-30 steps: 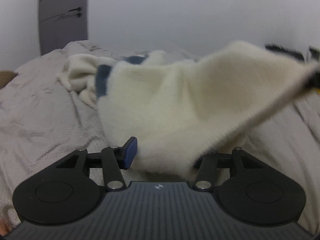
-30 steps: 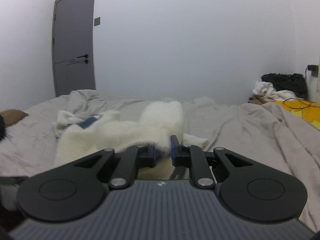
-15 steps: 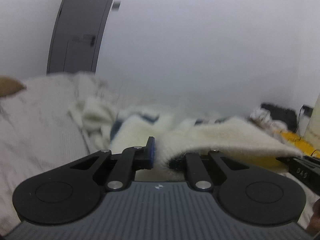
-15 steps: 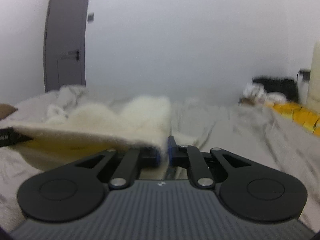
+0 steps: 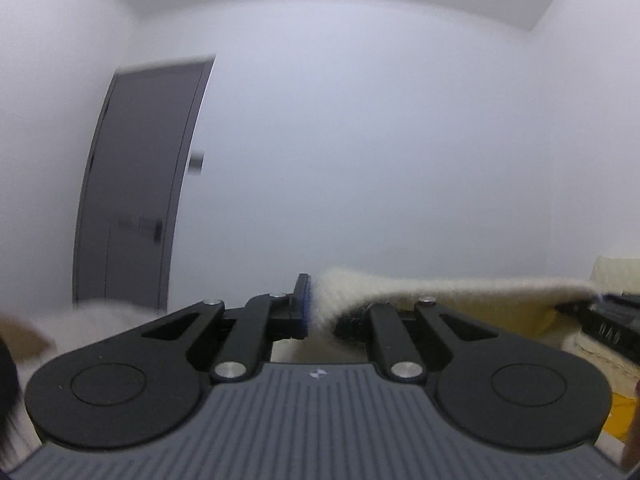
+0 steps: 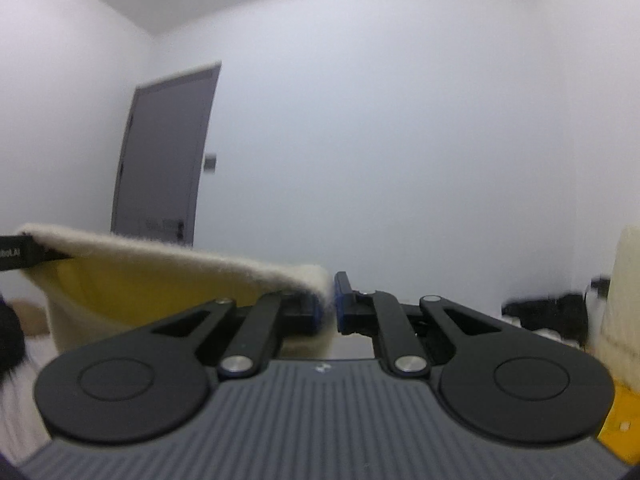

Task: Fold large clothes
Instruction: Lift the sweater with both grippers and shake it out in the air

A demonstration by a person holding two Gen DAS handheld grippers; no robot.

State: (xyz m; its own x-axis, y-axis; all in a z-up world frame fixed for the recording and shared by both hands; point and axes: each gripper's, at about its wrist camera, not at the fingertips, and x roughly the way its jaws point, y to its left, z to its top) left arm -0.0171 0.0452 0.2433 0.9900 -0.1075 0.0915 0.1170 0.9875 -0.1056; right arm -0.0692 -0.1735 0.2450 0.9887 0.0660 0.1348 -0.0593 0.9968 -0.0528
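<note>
The cream sweater [image 5: 448, 292] is up in the air, stretched as a taut edge between the two grippers; in the left wrist view it runs from the centre to the right edge of the frame, in the right wrist view from the centre to the left edge. The left gripper [image 5: 320, 312] has its fingers clamped on a thick bunch of the knit, with fuzz bulging past the blue pad. The right gripper [image 6: 329, 304] pinches only a thin corner, fingers nearly together with the fabric between them. Both cameras look mostly at the white wall and the grey door [image 5: 136, 184], so the bed and the hanging body of the sweater are out of sight.

The likeliest failure, as I judge it, is the thin right corner slipping out, since the fluffy knit is compressible and the weight of the hanging body pulls on it. Pulling the grippers further apart would raise that risk. With the lower part unseen, it could also land crumpled or doubled under itself when lowered, spoiling the fold
</note>
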